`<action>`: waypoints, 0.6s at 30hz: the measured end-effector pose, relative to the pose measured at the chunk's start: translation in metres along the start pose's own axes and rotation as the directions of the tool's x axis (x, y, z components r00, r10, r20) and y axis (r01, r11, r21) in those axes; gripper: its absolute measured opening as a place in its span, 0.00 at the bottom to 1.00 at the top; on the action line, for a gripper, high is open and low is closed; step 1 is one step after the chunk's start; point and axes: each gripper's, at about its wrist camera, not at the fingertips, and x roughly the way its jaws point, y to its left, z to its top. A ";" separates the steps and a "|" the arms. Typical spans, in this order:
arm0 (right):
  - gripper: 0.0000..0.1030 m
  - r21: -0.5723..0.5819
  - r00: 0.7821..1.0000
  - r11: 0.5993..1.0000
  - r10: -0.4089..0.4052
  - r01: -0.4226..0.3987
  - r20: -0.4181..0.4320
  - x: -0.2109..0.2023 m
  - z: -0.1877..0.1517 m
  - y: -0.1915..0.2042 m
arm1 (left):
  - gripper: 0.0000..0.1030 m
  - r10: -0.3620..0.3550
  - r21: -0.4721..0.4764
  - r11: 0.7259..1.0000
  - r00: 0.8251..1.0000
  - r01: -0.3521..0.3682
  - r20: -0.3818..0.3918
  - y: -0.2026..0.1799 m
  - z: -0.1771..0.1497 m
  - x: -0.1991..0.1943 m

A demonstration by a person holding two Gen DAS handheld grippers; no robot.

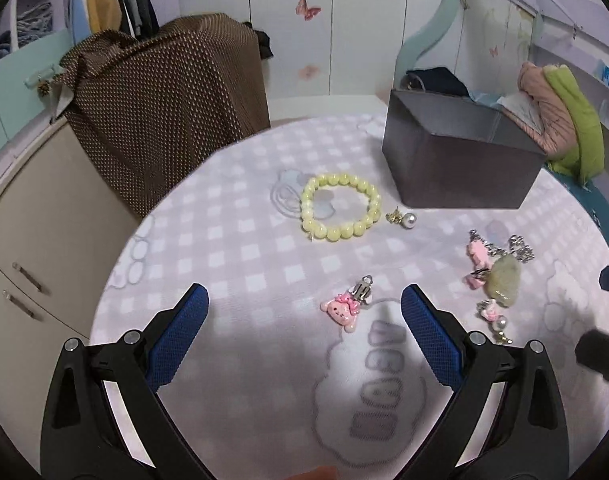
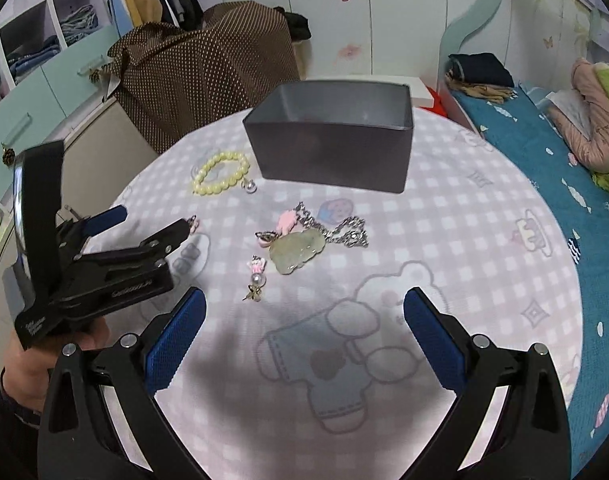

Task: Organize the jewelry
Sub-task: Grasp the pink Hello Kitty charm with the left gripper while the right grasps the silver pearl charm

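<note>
With both claws, left claw (image 1: 304,308) and right claw (image 2: 304,312), gaping empty, gathering seems unstarted; next, the left one likely closes on the pink clip (image 1: 342,310) for the grey box (image 1: 460,172).

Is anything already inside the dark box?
No: the right wrist view looks into the dark box and shows only its bare inner walls, while the yellow bracelet and the other pieces lie on the tablecloth.

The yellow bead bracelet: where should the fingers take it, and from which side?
Come from above with one finger inside the ring and one outside, pinching the near arc of the bracelet. It lies flat on the blanket, so there is no raised edge to grip from the side.
</note>
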 end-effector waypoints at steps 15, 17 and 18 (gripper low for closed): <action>0.45 -0.067 0.998 0.997 0.044 -0.046 -0.039 0.043 -0.001 0.025 | 0.20 -0.095 0.036 0.995 0.994 0.097 -0.058 -0.011 -0.001 0.007; 0.33 -0.092 0.999 0.995 0.042 -0.045 -0.031 0.045 -0.001 0.030 | 0.20 -0.108 0.011 0.994 0.992 0.109 -0.060 -0.008 -0.003 0.005; 0.30 -0.111 0.999 0.993 0.033 -0.035 -0.024 0.045 -0.002 0.032 | 0.20 -0.112 0.002 0.994 0.992 0.112 -0.060 -0.007 -0.004 0.004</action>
